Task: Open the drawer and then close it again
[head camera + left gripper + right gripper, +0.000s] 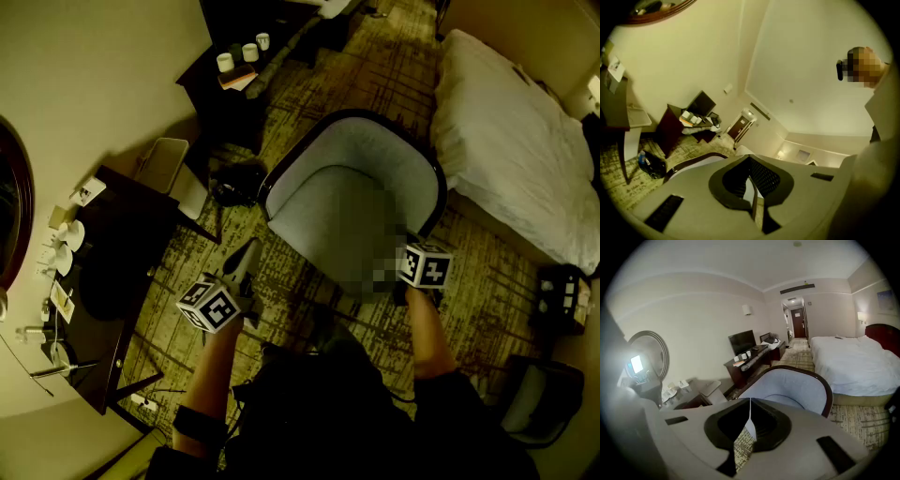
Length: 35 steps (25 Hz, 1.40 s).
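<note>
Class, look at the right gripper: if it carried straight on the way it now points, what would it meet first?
Most likely the armchair. It sits directly ahead of the right gripper in that gripper's own view, and nothing shows in between. How far off it stands is hard to judge.

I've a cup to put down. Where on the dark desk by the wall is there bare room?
The desk's half toward the armchair is bare. Its wall edge is crowded with white dishes and papers.

The armchair [352, 202] is pale grey, the bed [511, 141] white, the carpet [375, 66] olive-streaked.
</note>
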Motion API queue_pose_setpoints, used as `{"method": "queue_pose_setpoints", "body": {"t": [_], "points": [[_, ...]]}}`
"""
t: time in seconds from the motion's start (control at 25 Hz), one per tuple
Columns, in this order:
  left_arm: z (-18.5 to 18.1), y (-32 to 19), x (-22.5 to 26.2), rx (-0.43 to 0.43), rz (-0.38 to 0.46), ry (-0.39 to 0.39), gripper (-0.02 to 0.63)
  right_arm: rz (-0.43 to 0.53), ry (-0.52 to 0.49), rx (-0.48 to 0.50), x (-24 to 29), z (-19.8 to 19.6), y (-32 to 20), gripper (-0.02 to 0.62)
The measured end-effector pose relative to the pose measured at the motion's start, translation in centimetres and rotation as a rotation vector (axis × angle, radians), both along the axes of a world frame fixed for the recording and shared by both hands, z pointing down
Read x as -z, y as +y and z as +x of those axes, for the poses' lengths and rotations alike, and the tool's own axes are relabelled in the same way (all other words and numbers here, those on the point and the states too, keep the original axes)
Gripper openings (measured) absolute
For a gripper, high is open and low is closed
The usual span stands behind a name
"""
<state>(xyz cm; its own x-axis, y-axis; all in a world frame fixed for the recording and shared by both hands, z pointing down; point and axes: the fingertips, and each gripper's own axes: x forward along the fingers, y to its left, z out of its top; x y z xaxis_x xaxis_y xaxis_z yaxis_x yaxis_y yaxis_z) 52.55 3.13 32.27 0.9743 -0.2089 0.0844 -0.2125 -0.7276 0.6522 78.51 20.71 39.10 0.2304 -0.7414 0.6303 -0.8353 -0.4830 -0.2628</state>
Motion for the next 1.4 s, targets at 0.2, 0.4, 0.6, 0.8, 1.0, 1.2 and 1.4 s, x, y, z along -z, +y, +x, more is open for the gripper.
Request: {"method": "queue_pose_setpoints", "body": {"t": [0.2, 0.4, 0.6, 0.8, 1.0, 1.2, 1.4], "points": [[-3.3, -1.6, -0.7, 0.137, 0.159, -0.159, 0.0, 0.038, 0.011, 0.131, -0.2, -2.9, -3.5, 0.017], [-13.0, -4.3, -1.8, 0.405, 0.246, -0.328, 0.0, 0.122, 0.027, 0.42, 0.5, -11.9, -11.8, 0.017], [-26.0, -3.9, -2.0, 0.676, 0.25, -0.429, 0.0, 0.188, 0.03, 0.748, 0.9, -25.4, -18.1, 0.017], [-38.4, -0.6, -2.4, 0.936, 0.234, -0.53, 0.0, 0.275, 0.007, 1.042, 2.5, -39.3, -21.5, 0.017], [-46.4, 1.7, -3.5, 1.055, 0.197, -0.545, 0.0, 0.288, -0.031, 1.17, 3.0, -49.4, -21.2, 0.017], [-49.8, 2.0, -4.2, 1.035, 0.216, -0.517, 0.0, 0.279, -0.026, 1.201, 2.1, -54.3, -20.8, 0.017], [-51.7, 1.2, -4.0, 0.982, 0.236, -0.503, 0.0, 0.286, -0.035, 1.18, 2.4, -57.8, -20.7, 0.015]]}}
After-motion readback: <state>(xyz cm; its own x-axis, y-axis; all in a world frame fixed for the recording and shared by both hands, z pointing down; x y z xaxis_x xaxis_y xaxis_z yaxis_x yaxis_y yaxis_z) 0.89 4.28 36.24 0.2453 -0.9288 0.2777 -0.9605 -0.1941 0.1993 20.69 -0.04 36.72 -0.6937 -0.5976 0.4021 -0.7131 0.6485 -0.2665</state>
